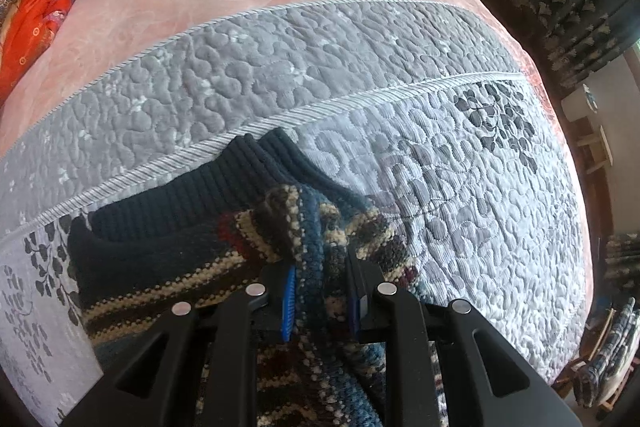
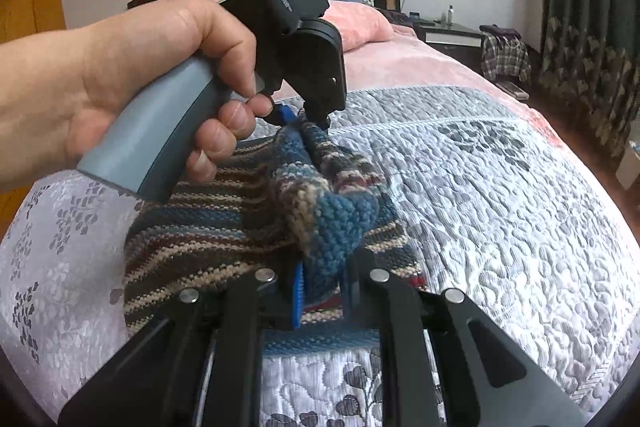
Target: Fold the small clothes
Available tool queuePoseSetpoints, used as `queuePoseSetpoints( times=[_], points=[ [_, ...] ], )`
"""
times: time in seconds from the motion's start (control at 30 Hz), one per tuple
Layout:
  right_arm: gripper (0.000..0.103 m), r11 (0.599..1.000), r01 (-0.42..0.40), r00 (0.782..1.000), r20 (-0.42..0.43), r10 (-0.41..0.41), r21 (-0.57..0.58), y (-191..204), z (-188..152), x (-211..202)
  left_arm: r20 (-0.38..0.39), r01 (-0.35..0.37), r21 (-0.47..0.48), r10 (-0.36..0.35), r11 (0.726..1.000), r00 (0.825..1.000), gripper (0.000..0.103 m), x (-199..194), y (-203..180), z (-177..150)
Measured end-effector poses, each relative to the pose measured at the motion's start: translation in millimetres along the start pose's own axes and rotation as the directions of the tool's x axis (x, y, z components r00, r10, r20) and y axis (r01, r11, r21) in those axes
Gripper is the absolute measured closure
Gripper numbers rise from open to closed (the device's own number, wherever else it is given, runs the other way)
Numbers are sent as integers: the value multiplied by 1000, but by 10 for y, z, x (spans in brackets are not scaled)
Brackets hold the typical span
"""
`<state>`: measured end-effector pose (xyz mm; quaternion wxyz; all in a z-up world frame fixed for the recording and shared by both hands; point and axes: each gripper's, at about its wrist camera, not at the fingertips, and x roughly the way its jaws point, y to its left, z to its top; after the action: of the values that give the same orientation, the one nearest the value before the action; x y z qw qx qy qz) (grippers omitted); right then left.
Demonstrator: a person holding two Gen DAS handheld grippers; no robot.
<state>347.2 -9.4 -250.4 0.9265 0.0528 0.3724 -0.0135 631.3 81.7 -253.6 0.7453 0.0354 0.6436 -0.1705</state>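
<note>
Currently, a bunched fold of the striped sweater (image 2: 224,223) is pinched between the fingers of both the left gripper (image 1: 322,301) and the right gripper (image 2: 322,297), above the quilt (image 2: 500,195).

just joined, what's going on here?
A person is folding a striped knit sweater on a grey quilt on a bed. Both handheld grippers are clamped on bunched folds of it: the left gripper near the dark ribbed collar, the right gripper on a blue section. The fold isn't laid down yet.

My matt black plastic left gripper (image 1: 322,301) holds coarse, nubbly knit sweater (image 1: 200,267); quilted bedspread (image 1: 460,195) looks faintly glossy, possibly satin.
</note>
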Motion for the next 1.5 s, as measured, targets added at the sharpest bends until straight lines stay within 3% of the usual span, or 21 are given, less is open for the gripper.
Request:
queuePoseSetpoints(
  times=[0.37,0.6,0.63,0.7,0.77,0.8,0.83,0.9,0.97,1.03,1.07,1.13,1.2,1.27,1.3,1.43,1.47,1.5],
  points=[
    [91,997,-32,997,-66,37,75,-280,-79,249,18,-71,40,70,997,997,82,194,-193,7],
    [85,948,-166,967,-143,210,272,-684,-146,514,107,-42,45,37,998,994,67,189,-247,-3],
    [84,924,-196,955,-148,255,327,-773,-163,558,123,-30,45,24,999,992,63,168,-245,0],
    [67,860,-248,925,-154,347,445,-966,-204,662,175,3,43,-10,999,984,48,79,-213,-3],
    [60,799,-289,895,-147,421,528,-1146,-255,751,210,14,48,-24,999,977,43,-15,-187,-14],
    [58,760,-319,874,-135,467,567,-1221,-273,789,227,18,55,-30,998,973,42,-84,-156,-32],
    [56,696,-360,838,-113,534,621,-1322,-293,842,233,20,60,-34,998,972,42,-124,-136,-42],
    [46,648,-401,800,-97,592,647,-1401,-259,890,238,32,78,-50,996,970,39,-222,-71,-100],
    [37,637,-439,760,-117,639,633,-1442,-162,970,240,48,116,-75,992,968,37,-359,34,-232],
    [32,616,-474,703,-152,695,629,-1437,-27,1107,239,76,137,-108,988,965,35,-482,168,-398],
    [28,605,-502,657,-183,732,618,-1409,94,1225,241,100,132,-129,986,962,34,-531,246,-477],
    [26,605,-517,611,-234,757,606,-1354,223,1386,232,179,103,-199,978,952,34,-606,453,-651],
    [26,615,-535,572,-286,768,580,-1265,425,1570,219,324,22,-320,946,922,34,-629,746,-824],
    [26,610,-541,539,-318,780,579,-1170,608,1768,225,397,-37,-379,917,897,34,-618,946,-962],
    [26,611,-544,527,-332,782,576,-1114,680,1852,227,414,-49,-394,909,891,34,-613,1013,-1017],
    [32,648,-515,520,-397,756,560,-940,813,2076,228,479,-86,-451,874,863,34,-546,1169,-1175],
    [43,662,-508,524,-413,745,551,-929,839,2119,236,489,-92,-458,868,857,34,-544,1190,-1200],
    [66,682,-500,537,-427,728,534,-906,857,2150,244,499,-96,-465,861,851,34,-547,1208,-1220]
  ],
)
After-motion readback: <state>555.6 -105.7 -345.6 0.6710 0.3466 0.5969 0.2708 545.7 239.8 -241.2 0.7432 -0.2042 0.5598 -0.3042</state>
